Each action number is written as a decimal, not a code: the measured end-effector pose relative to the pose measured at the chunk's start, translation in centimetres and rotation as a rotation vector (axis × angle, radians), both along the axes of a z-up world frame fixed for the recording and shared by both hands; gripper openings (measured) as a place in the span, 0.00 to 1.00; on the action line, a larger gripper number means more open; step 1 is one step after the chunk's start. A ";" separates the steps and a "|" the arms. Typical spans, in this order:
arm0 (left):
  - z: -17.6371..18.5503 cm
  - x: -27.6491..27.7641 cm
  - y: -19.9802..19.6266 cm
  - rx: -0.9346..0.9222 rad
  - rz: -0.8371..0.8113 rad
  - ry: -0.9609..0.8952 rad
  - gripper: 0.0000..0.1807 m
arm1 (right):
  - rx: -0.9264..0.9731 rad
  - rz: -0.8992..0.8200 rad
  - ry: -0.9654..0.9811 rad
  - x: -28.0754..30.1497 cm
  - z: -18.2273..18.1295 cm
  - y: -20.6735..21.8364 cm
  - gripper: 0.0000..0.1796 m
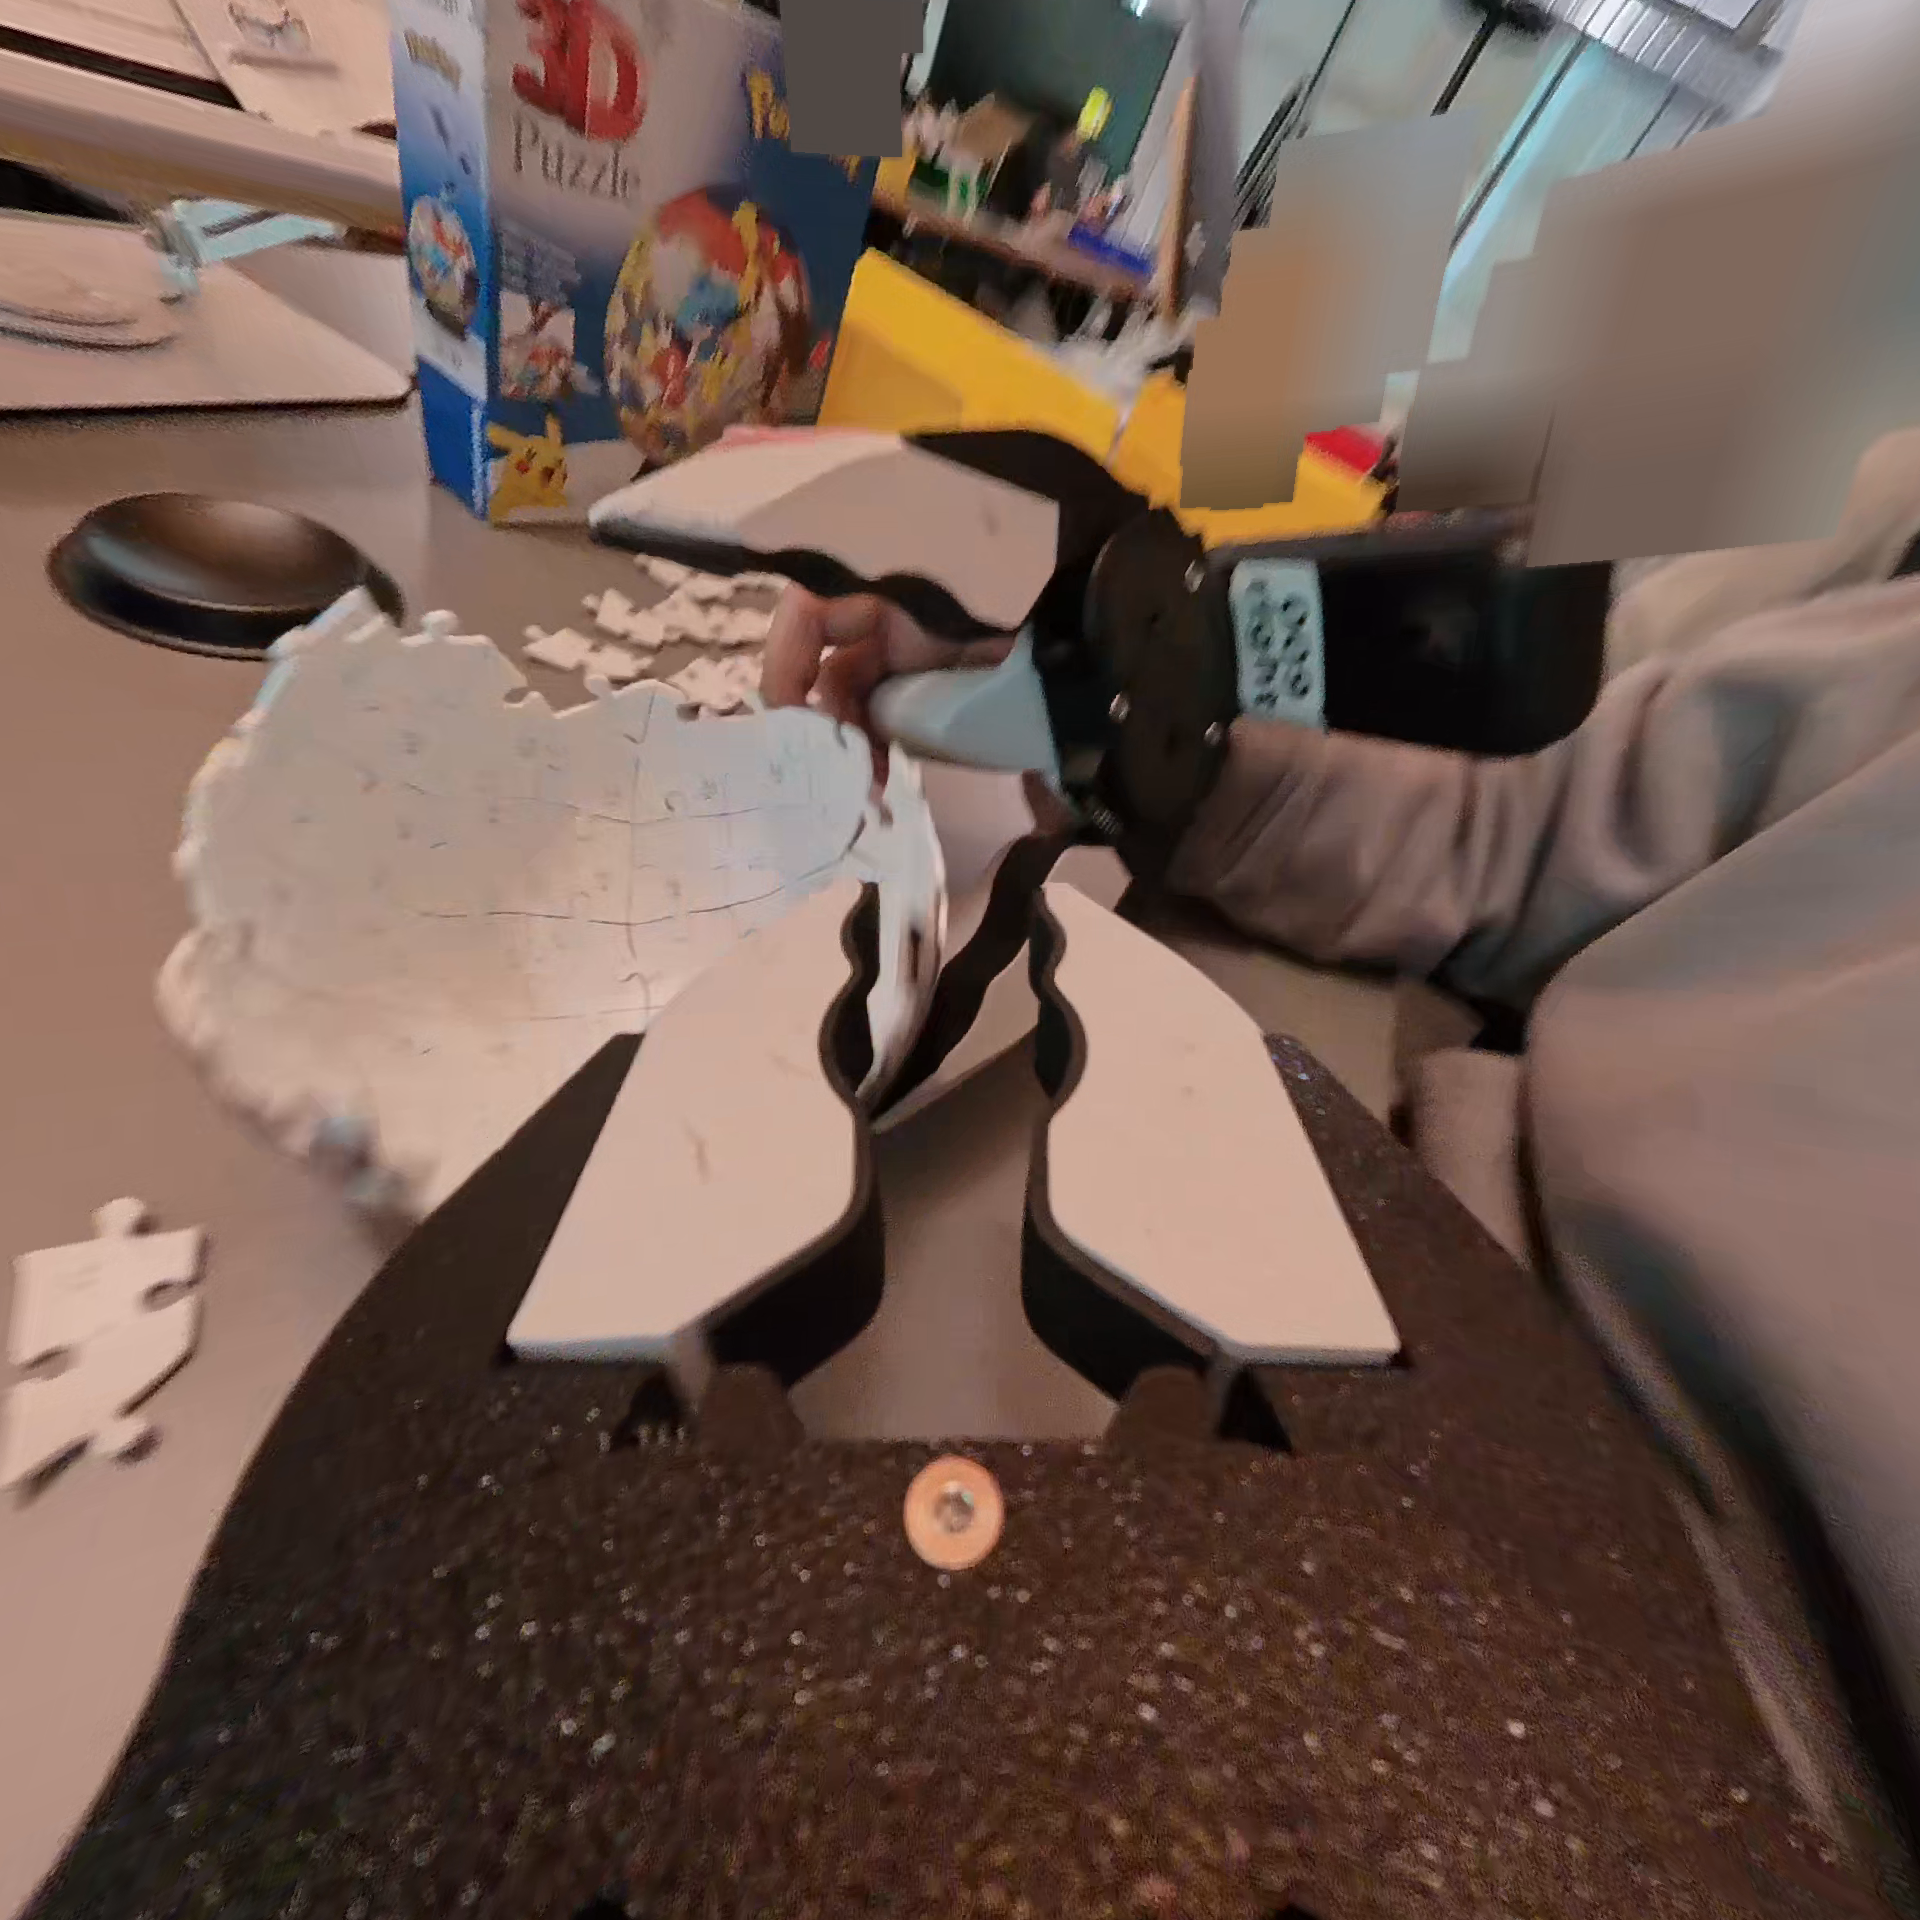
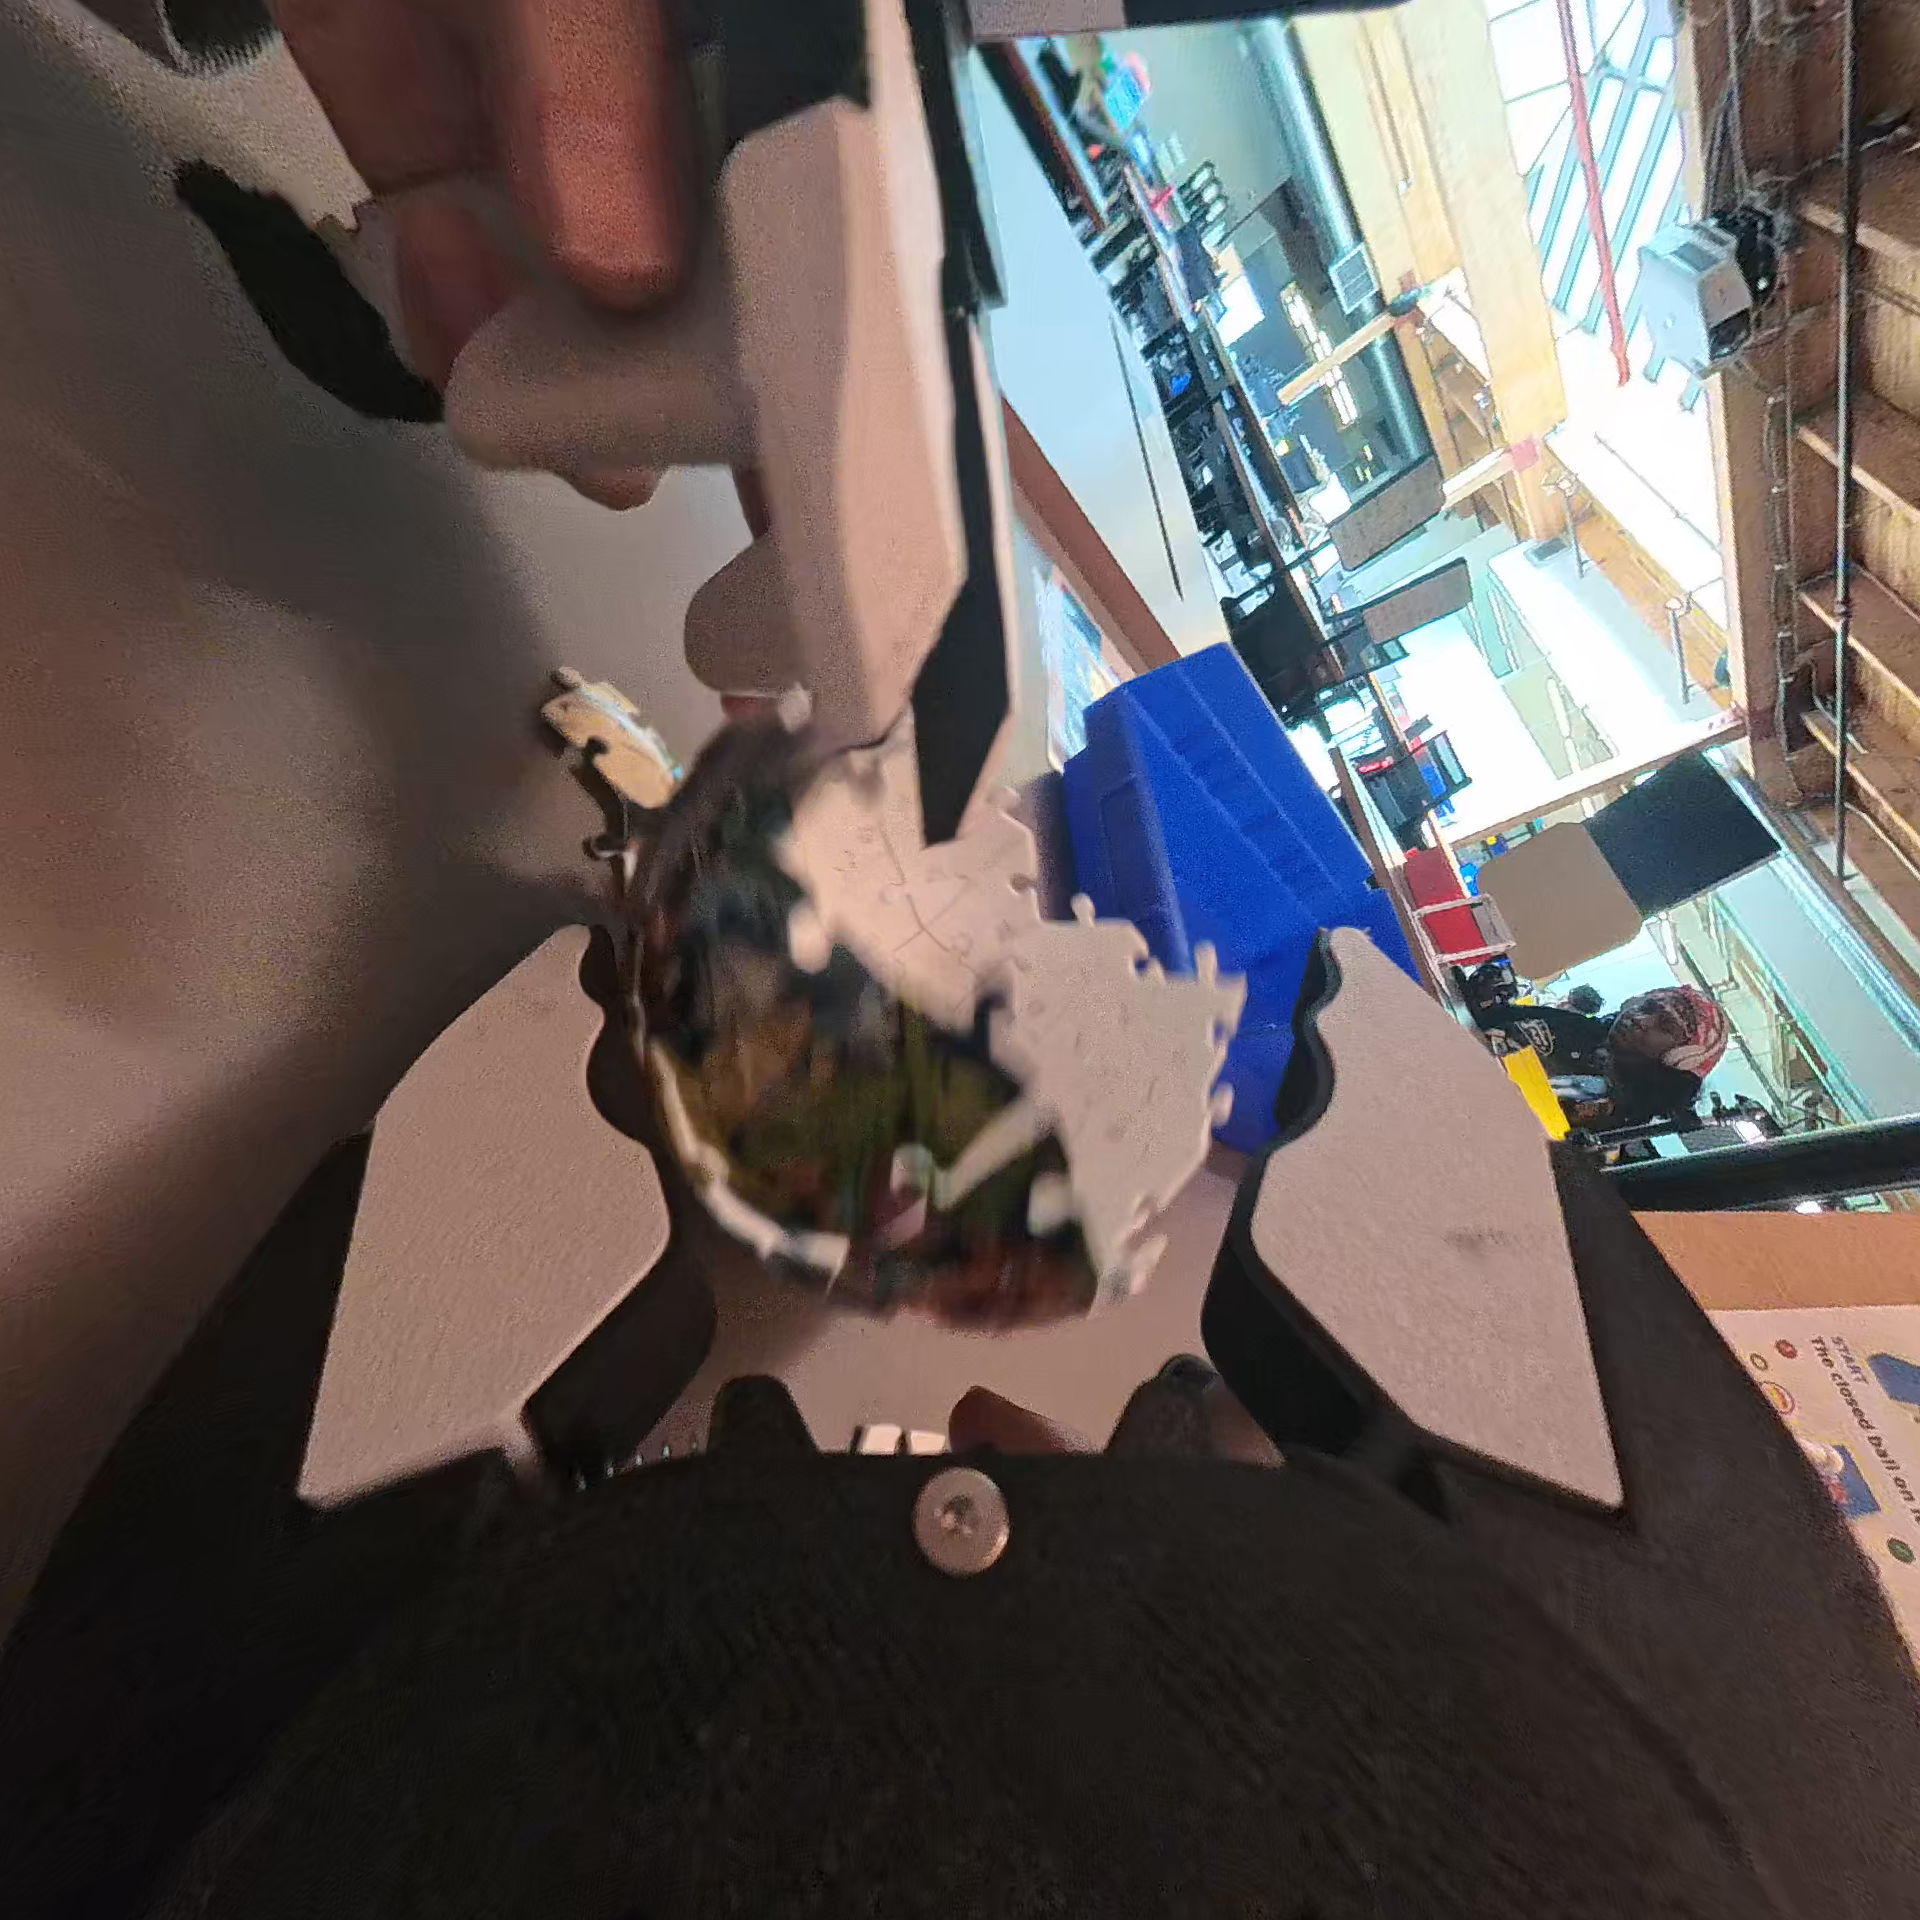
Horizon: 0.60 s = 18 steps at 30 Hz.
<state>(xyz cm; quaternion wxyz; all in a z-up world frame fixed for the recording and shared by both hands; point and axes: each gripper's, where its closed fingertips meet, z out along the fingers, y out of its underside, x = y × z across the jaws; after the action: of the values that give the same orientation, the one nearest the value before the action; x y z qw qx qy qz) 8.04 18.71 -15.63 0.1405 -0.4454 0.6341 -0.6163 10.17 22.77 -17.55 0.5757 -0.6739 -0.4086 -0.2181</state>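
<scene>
A half-built spherical puzzle shell [image 1: 499, 852], white inside and printed in colours outside, is tilted up off the table. My left gripper [image 1: 956, 904] is shut on its near rim. In the right wrist view the shell [image 2: 1091, 1039] hangs between the wide-open fingers of my right gripper [image 2: 961, 956], which touch nothing. A finger of the left gripper [image 2: 852, 416] comes down from above onto the rim. In the left wrist view the right gripper's upper finger [image 1: 831, 499] reaches over the shell, and its lower finger passes by my left jaws.
A puzzle box [image 1: 623, 260] stands behind, with loose white pieces [image 1: 665, 623] on the table before it. Another loose piece [image 1: 94, 1320] lies near left. A round black recess [image 1: 208, 571] is in the table. A grey sleeve [image 1: 1455, 810] is at right; a blue bin [image 2: 1195, 810] lies beyond. There is about 4 cm between the tips of the two grippers. My right gripper's tips are some 12 cm from the loose piece [image 1: 94, 1320].
</scene>
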 end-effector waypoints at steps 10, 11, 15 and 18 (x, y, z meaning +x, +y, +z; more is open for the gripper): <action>-0.8 0.9 1.5 0.415 0.173 -0.030 0.21 | 0.046 -0.033 0.135 1.5 0.0 -0.5 0.56; -1.0 1.0 1.7 0.448 0.187 -0.034 0.21 | 0.042 -0.030 0.147 1.5 -0.1 -0.6 0.57; -2.1 1.5 2.6 0.498 0.231 0.004 0.21 | 0.044 -0.021 0.236 1.7 0.1 -0.6 0.53; -2.4 1.8 2.9 0.525 0.252 0.015 0.20 | 0.035 -0.018 0.288 1.7 0.1 -0.6 0.53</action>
<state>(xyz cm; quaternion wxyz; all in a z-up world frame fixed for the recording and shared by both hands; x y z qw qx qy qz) 9.81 21.60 -18.04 0.3216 -0.4735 0.7128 -0.4053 11.89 22.13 -17.44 0.6379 -0.6917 -0.3118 -0.1316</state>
